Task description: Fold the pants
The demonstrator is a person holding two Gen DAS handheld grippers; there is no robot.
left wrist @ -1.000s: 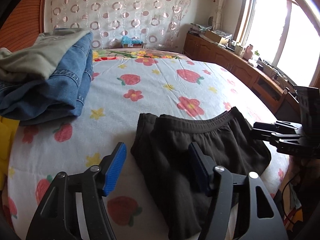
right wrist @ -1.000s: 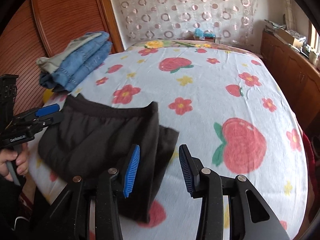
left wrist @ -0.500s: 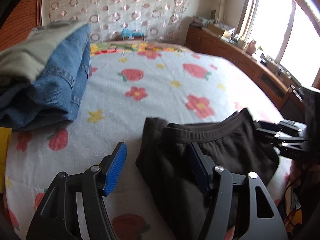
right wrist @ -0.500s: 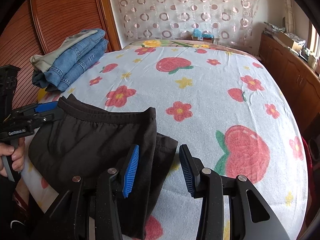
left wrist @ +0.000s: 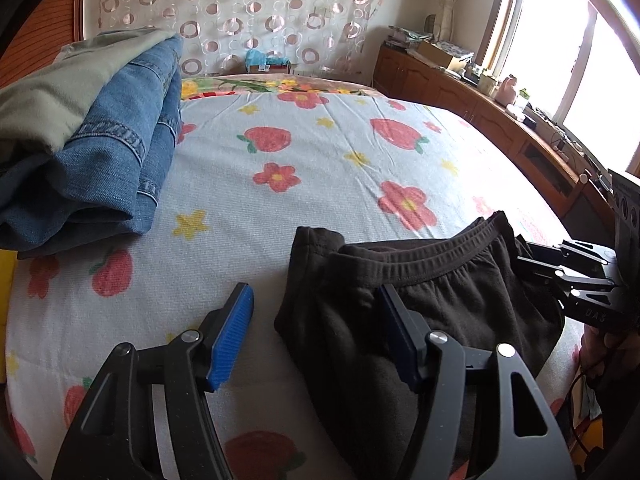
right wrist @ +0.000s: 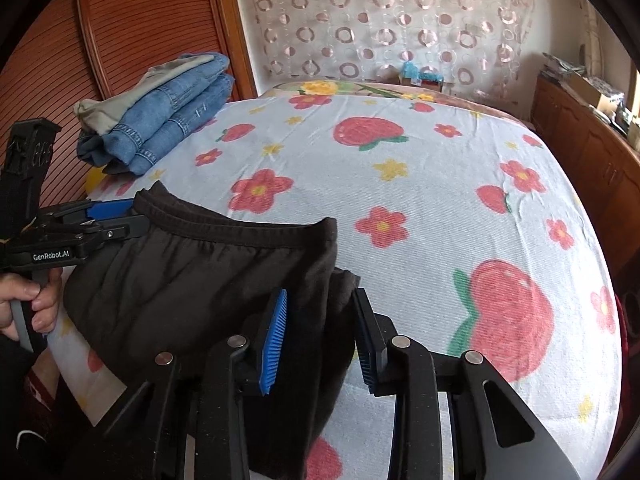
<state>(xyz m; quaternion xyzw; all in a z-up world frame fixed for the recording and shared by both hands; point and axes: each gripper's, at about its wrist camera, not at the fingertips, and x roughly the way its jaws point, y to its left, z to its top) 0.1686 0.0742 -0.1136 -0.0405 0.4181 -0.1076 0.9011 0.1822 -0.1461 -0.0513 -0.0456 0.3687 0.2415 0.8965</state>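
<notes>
Right gripper (right wrist: 320, 340): jaws closing round near edge of folded black soft-knit pants (right wrist: 192, 280); pinch every layer.
Left gripper (left wrist: 316, 332): jaws apart, straddling opposite edge; close before lifting.
Pants: near edge of strawberry-print bed (right wrist: 440, 168).
Stacked blue jeans (left wrist: 112, 160): well clear.

Bedspread (right wrist: 420, 184) lies open; folded jeans (right wrist: 172, 120) block far-left corner.

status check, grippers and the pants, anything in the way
Left gripper open at pants' edge. Right gripper closing, black pants between pads. Folded jeans stack well clear.
</notes>
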